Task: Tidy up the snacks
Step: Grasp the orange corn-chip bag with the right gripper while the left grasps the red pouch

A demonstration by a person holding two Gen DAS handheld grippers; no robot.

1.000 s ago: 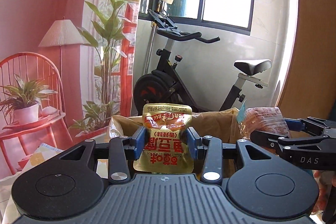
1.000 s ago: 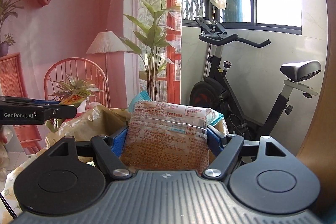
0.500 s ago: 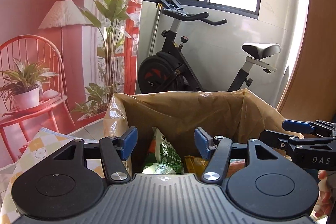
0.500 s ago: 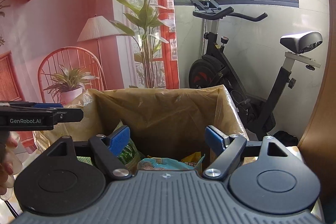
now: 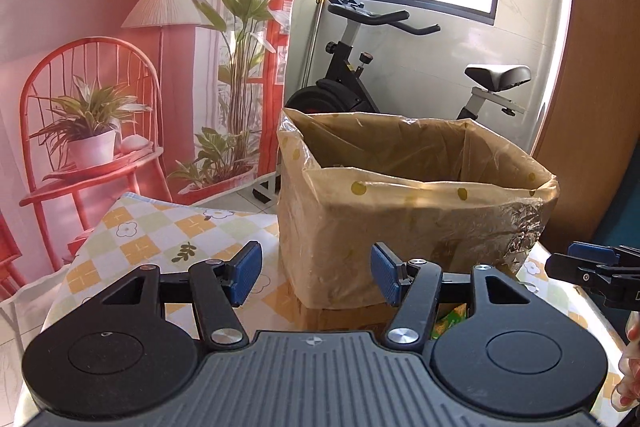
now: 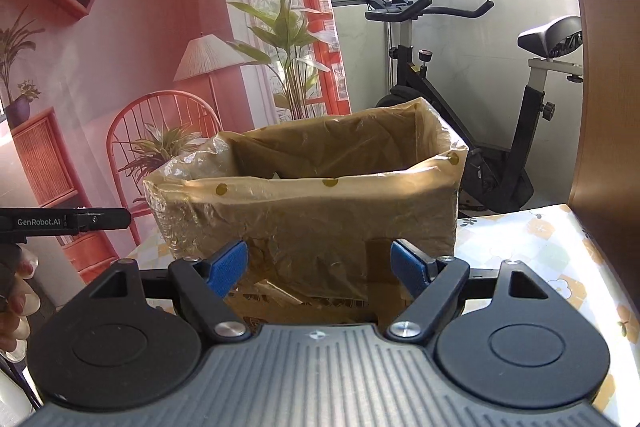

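Note:
A cardboard box lined with a yellowish dotted plastic bag (image 5: 416,203) stands on the checked tablecloth; it also shows in the right wrist view (image 6: 316,211). Its contents are hidden behind the near wall. My left gripper (image 5: 316,275) is open and empty, low in front of the box's near side. My right gripper (image 6: 320,265) is open and empty, also just in front of the box. The right gripper's tip (image 5: 592,269) shows at the right edge of the left view; the left gripper's tip (image 6: 80,219) shows at the left of the right view.
The table has a checked flower-print cloth (image 5: 160,231). A green packet (image 5: 452,319) lies beside the box base. An exercise bike (image 6: 480,99) stands behind, a wooden panel (image 6: 608,67) at the right, a pink printed backdrop (image 5: 100,67) at the left.
A second ago each gripper held a snack packet above the box. Both opened, the packets dropped inside, and both grippers have pulled back and down below the rim.

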